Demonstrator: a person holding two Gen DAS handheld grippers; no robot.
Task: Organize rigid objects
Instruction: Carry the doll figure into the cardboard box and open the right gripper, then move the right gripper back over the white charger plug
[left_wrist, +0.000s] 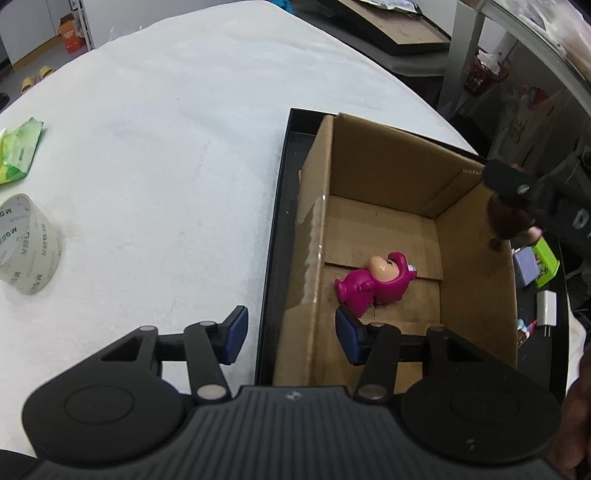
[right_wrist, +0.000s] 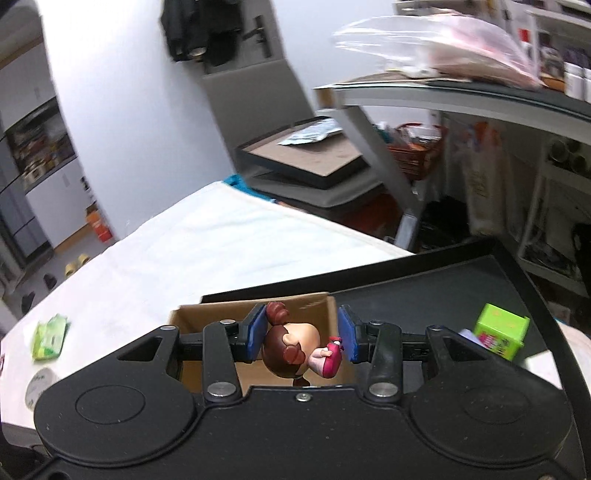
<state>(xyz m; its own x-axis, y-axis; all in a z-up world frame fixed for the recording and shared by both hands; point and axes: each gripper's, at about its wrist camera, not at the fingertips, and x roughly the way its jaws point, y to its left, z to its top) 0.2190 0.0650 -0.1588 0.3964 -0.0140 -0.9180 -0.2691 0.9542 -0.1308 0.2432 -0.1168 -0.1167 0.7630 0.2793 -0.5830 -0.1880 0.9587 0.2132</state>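
1. Above the near edge of the cardboard box (left_wrist: 384, 206), the left gripper (left_wrist: 291, 332) hangs with jaws wide apart, holding nothing.
2. On the box floor just beyond lies a pink figurine (left_wrist: 373, 282) on its side.
3. Over the box's right wall, the right gripper (right_wrist: 303, 334) clamps a brown-haired doll (right_wrist: 291, 345).
4. Farther right, on the black tray (right_wrist: 424, 291), stands a green box (right_wrist: 502, 330).

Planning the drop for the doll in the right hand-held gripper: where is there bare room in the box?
The cardboard box floor is bare along the far wall and the right side. The pink figure lies near the front left. Right of the box, the black tray is crowded: green box, white charger.
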